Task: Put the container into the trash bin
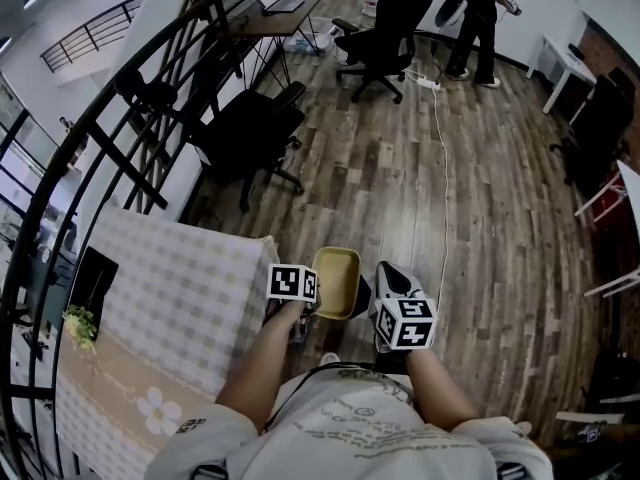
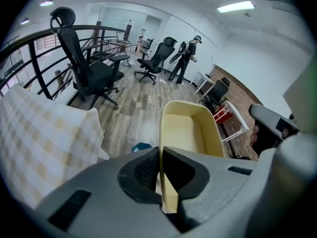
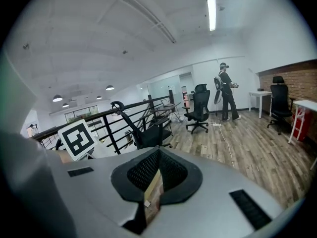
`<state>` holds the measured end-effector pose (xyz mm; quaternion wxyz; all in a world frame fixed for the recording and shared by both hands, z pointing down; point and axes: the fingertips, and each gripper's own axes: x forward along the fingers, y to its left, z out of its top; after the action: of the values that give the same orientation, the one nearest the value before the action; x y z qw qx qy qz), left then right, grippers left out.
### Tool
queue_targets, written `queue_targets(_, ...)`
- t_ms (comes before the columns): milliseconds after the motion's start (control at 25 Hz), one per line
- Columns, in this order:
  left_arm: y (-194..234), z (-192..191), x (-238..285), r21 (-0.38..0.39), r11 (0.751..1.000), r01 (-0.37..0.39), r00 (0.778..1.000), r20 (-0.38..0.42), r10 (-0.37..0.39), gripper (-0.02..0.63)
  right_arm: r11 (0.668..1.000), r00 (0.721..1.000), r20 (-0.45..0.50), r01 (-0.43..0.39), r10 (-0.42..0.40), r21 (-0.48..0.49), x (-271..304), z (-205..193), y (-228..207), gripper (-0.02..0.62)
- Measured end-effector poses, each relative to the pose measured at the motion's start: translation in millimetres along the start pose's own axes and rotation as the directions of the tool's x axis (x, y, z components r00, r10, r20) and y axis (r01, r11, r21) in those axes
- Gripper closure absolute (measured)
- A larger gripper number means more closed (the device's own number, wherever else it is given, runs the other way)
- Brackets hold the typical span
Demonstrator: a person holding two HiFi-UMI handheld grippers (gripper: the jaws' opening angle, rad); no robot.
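- Head view looks steeply down on two bare forearms reaching forward over a wooden floor (image 1: 400, 168), each hand carrying a pair of tongs topped by a cube with square markers.
- The left tongs (image 1: 314, 304) are clamped on the container (image 1: 337, 281), a pale yellow open-topped tub with rounded corners.
- The container hangs in the air above the floor, open side up, just right of the near corner of the surface (image 1: 180, 298).
- Left gripper view shows how it is held: the two dark pads pinch the tub's near wall, one inside and one outside. The rest of the tub stretches away towards the far side of the room.
- The right tongs (image 1: 388, 271) hover just beside the container's right wall; I cannot tell whether they touch it.
- Right gripper view shows those pads drawn together, leaving only a narrow slit. A brownish strip shows in the slit, and I cannot tell whether it is a held thing or the floor beyond.
- The surface, on the left, wears a pale checked cloth, with a small plant (image 1: 80, 323) at its left edge.
- A black railing (image 1: 130, 158) curves along the left.
- One black office chair (image 1: 250, 133) stands near the railing, and another (image 1: 385, 38) stands farther off.
- A person (image 1: 478, 18) stands at the far end of the room.
- A white cable (image 1: 443, 168) runs along the floor.
- A small teal thing (image 2: 141, 147) sits low beyond the left tongs; I cannot make out what it is.
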<state>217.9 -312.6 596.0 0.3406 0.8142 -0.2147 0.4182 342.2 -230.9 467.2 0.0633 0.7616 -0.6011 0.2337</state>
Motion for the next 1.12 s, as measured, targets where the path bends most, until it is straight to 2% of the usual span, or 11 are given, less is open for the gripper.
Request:
queue_targets(320,-12,22,24,-0.083,0.996,-0.043,0.999,0.023,0.045,0.594,0.995,0.995,-0.037,-0.093,0.092,-0.04,34,18,-35,0.594)
queue_targets(520,-13,21,47,-0.159,0.986,-0.059,0.997,0.034,0.065,0.594,0.987,0.986,-0.089,-0.149,0.144,-0.056,56,12,-52,0.594)
queue_targets(880,0,6,104,-0.261,0.958,-0.118,0.991,0.023,0.128,0.594,0.959,0.939,-0.245,-0.271,0.242,-0.088,101,-22,-78,0.594)
queue_targets(1120,29,-27,153,-0.349,0.926,-0.143,0.988,0.005,0.154,0.594,0.94,0.907,-0.316,-0.326,0.28,-0.101,137,-66,-83,0.594)
